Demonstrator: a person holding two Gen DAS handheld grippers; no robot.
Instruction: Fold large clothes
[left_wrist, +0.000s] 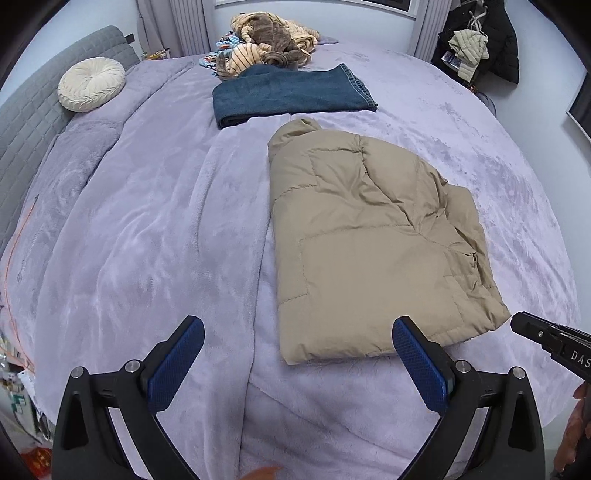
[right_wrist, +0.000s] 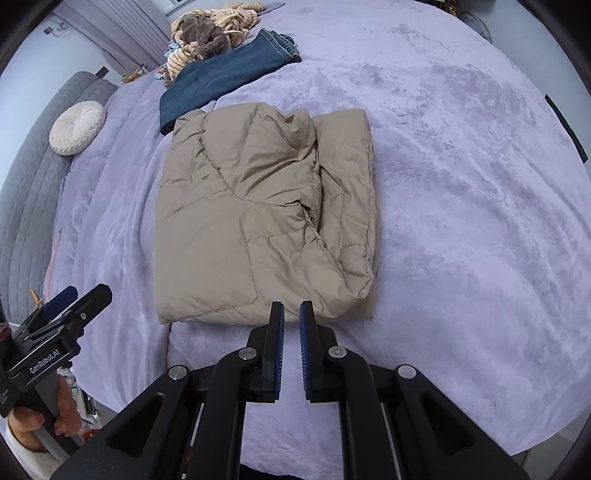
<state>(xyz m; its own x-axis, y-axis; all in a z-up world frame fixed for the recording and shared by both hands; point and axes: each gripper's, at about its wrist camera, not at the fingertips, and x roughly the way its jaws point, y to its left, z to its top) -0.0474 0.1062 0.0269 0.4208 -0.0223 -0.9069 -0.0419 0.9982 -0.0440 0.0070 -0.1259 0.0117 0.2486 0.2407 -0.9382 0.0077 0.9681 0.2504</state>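
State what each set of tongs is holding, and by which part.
Nothing is held. The left tongs stand wide open, the right tongs nearly shut on air, both short of the folded tan jacket.

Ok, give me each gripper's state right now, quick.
Left gripper: open wide, holding nothing.
Right gripper: nearly closed, a narrow gap between its fingers, empty, just short of the tan jacket.

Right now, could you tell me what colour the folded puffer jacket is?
The puffer jacket is plain beige-tan; the right wrist view shows it best.
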